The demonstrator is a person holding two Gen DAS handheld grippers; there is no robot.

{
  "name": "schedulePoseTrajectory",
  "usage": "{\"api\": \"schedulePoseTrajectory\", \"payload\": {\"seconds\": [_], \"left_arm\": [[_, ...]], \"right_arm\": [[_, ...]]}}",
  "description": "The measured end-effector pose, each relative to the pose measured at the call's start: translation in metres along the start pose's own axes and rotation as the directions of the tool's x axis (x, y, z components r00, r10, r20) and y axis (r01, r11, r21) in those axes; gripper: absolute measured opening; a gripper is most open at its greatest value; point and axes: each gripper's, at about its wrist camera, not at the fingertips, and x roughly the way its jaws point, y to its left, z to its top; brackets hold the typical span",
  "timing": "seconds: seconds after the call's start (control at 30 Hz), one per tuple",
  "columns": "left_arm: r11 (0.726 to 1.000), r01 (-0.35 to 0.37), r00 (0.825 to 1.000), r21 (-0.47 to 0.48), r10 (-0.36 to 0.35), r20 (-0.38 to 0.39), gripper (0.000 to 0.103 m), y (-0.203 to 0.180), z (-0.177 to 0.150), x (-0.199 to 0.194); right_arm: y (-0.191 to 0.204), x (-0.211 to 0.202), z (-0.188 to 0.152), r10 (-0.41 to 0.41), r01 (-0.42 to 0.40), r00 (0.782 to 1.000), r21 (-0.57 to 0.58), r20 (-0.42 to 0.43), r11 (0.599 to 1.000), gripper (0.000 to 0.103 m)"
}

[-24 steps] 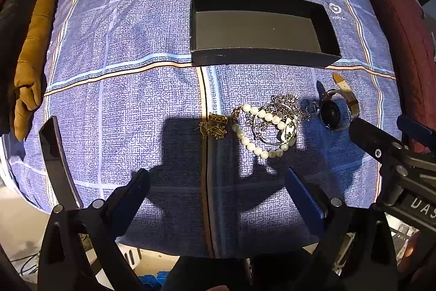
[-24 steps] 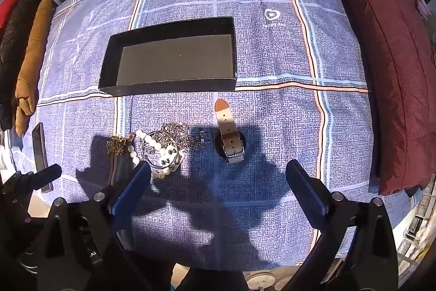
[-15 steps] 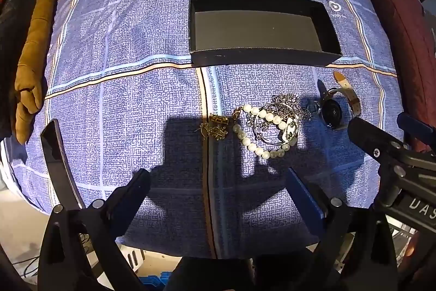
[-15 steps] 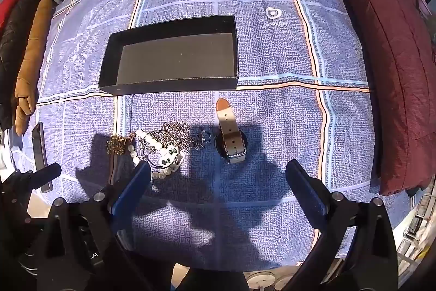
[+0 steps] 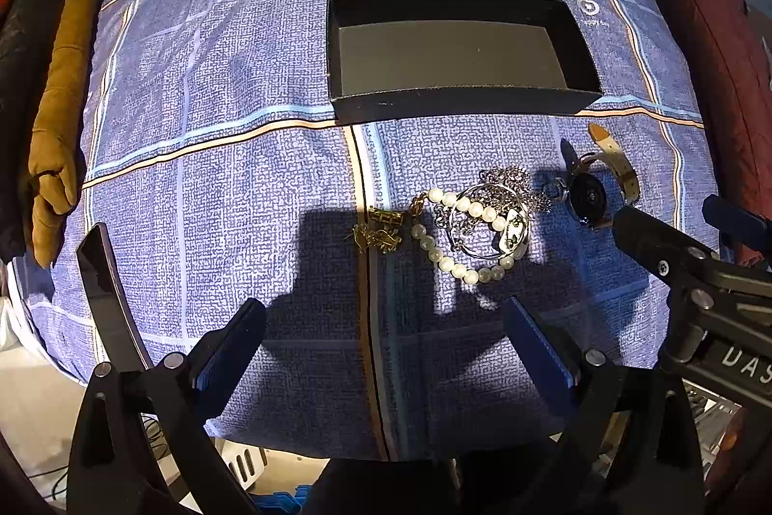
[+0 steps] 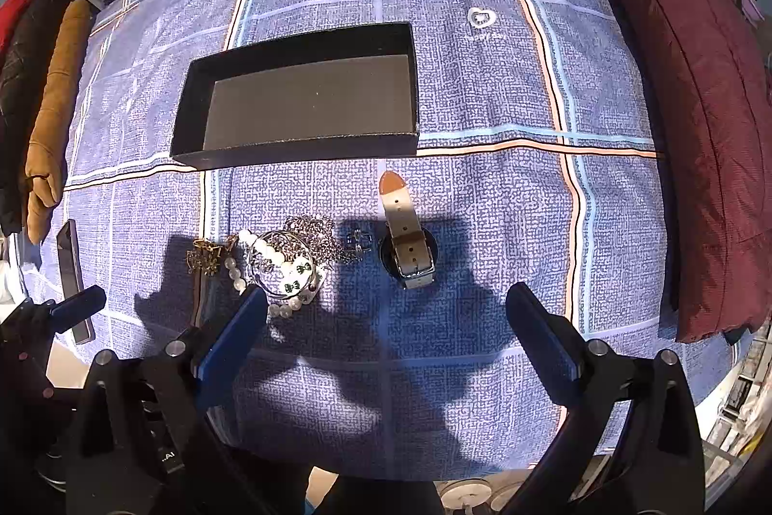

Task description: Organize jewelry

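Blue checked cloth on the counter looks as it did moments ago, with the jewelry heap and watch outside the empty black box, both grippers hovering, jaws apart, nothing sorted yet.

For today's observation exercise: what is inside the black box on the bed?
Nothing: the black box shows only its bare grey floor. Its near wall hides a thin strip of floor.
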Motion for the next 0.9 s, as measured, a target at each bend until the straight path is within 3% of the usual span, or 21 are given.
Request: {"api": "schedulePoseTrajectory", "payload": {"seconds": [0.33, 0.6, 0.77, 0.9], "left_arm": [[1.0, -0.029, 0.999, 0.001, 0.029, -0.015, 0.096, 0.003, 0.002, 0.006], [0.999, 0.003, 1.0, -0.048, -0.004, -0.016, 0.096, 0.021, 0.006, 0.014], [0.999, -0.022, 0.999, -0.043, 0.023, 0.025, 0.096, 0.029, 0.001, 0.016], [0.995, 0.056, 0.997, -0.081, -0.052, 0.048, 0.096, 0.032, -0.001, 0.02]], "right_arm": [[0.0, 0.0, 0.0, 0.022, -0.022, 1.0, -0.021, 0.004, 1.0, 0.097], [-0.007, 0.001, -0.002, 0.057, -0.057, 0.998, -0.021, 0.001, 0.998, 0.097], [-0.009, -0.004, -0.005, 0.071, -0.069, 0.997, -0.047, 0.029, 0.997, 0.097], [-0.012, -0.008, -0.004, 0.059, -0.055, 0.997, -0.07, 0.051, 0.996, 0.097]]}}
